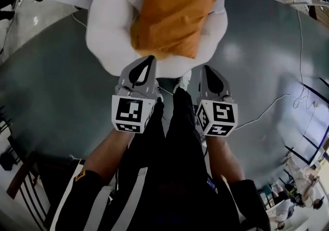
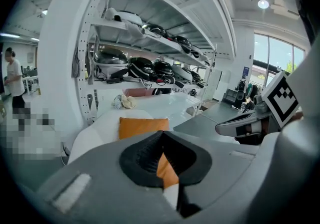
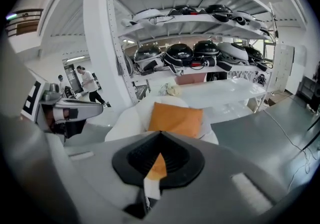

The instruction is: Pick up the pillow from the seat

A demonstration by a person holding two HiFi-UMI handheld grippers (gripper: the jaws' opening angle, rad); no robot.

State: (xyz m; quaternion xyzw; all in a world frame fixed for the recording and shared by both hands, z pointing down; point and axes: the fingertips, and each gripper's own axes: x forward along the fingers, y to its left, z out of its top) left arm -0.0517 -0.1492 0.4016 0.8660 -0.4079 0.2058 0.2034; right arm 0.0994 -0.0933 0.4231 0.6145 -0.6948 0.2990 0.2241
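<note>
Orange pillow (image 1: 175,14) is resting on the white round seat (image 1: 103,32), well apart from both tools. We are holding the left gripper (image 1: 149,61) and right gripper (image 1: 204,69) side by side before the seat's front edge, fingers (image 1: 145,72) clenched on nothing, over grey floor (image 1: 51,81).
</note>
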